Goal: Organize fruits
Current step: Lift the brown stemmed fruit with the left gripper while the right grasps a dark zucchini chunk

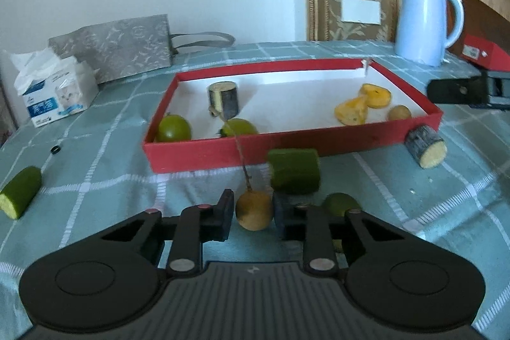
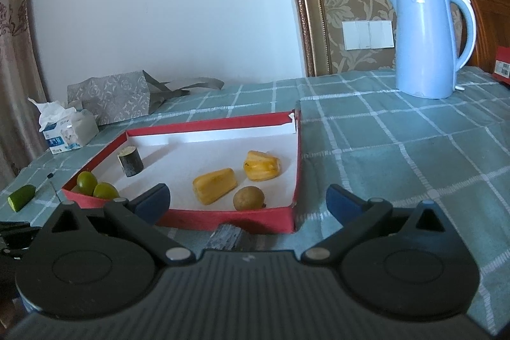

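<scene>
My left gripper [image 1: 253, 214] is shut on a brown longan [image 1: 254, 212] with a long stem, low over the checked cloth in front of the red tray [image 1: 223, 148]. A green cucumber chunk [image 1: 294, 170] and a green fruit [image 1: 341, 203] lie just beyond the fingers. The tray holds two green fruits [image 1: 173, 128], a sugarcane piece [image 1: 223, 100], two yellow jackfruit pieces [image 1: 352, 110] and a longan [image 1: 399, 112]. My right gripper [image 2: 248, 201] is open and empty at the tray's [image 2: 223, 217] near edge, above a sugarcane piece [image 2: 224, 238].
Another sugarcane piece [image 1: 425, 146] lies at the tray's right corner, a cucumber piece [image 1: 20, 191] at far left. A blue kettle [image 2: 428, 42], tissue pack [image 1: 55, 91], grey paper bag [image 1: 118, 48] and red box [image 1: 481, 51] stand around the back.
</scene>
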The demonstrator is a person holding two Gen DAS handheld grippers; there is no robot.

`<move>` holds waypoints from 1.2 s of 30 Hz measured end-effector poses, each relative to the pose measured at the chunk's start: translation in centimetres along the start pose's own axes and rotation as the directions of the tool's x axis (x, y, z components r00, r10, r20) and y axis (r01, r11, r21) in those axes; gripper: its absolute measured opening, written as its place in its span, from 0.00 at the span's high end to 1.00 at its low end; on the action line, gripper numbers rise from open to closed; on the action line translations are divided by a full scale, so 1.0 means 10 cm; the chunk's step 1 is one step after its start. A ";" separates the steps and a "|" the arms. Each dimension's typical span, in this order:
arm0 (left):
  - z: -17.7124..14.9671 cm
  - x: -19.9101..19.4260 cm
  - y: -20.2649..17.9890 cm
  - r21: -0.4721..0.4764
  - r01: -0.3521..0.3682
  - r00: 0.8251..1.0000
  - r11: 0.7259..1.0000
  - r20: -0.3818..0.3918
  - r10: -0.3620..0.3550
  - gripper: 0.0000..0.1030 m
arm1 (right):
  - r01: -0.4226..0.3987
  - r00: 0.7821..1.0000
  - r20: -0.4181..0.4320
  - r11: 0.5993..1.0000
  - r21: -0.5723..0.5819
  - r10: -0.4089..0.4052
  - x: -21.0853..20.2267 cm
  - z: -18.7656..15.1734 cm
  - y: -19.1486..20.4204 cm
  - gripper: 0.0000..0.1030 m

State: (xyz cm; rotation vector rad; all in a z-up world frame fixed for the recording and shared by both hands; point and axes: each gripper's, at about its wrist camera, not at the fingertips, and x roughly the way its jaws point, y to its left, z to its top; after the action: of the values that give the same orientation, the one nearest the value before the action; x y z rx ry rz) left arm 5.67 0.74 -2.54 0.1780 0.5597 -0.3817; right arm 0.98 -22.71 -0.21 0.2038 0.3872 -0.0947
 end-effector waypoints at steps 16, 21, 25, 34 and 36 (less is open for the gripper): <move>0.00 -0.03 0.18 -0.089 -0.030 1.000 0.996 -0.002 0.030 0.75 | 0.108 0.994 0.029 0.974 -0.200 -0.104 -0.11 -0.29 0.22 0.00; 0.00 -0.03 0.19 -0.104 -0.023 1.000 0.994 -0.002 0.022 0.75 | 0.109 0.994 0.006 0.957 -0.268 -0.112 -0.04 -0.31 0.35 0.03; 0.00 -0.01 0.19 -0.103 -0.024 1.000 0.994 -0.011 0.023 0.75 | 0.119 0.992 -0.012 0.943 -0.312 -0.129 0.04 -0.32 0.43 0.08; 0.00 -0.01 0.21 -0.107 -0.020 1.000 0.994 -0.013 0.019 0.75 | 0.072 0.984 -0.139 0.967 -0.246 -0.108 0.26 -0.28 0.34 0.18; -0.01 -0.01 0.21 -0.106 -0.022 1.000 0.994 -0.014 0.020 0.75 | 0.068 0.982 -0.156 0.971 -0.228 -0.105 0.30 -0.28 0.31 0.19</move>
State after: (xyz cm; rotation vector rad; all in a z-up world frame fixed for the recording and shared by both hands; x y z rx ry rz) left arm 6.37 2.71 -2.41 0.0845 0.5888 -0.3299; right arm 3.09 -19.19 -3.35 -0.0264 0.5706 -0.1200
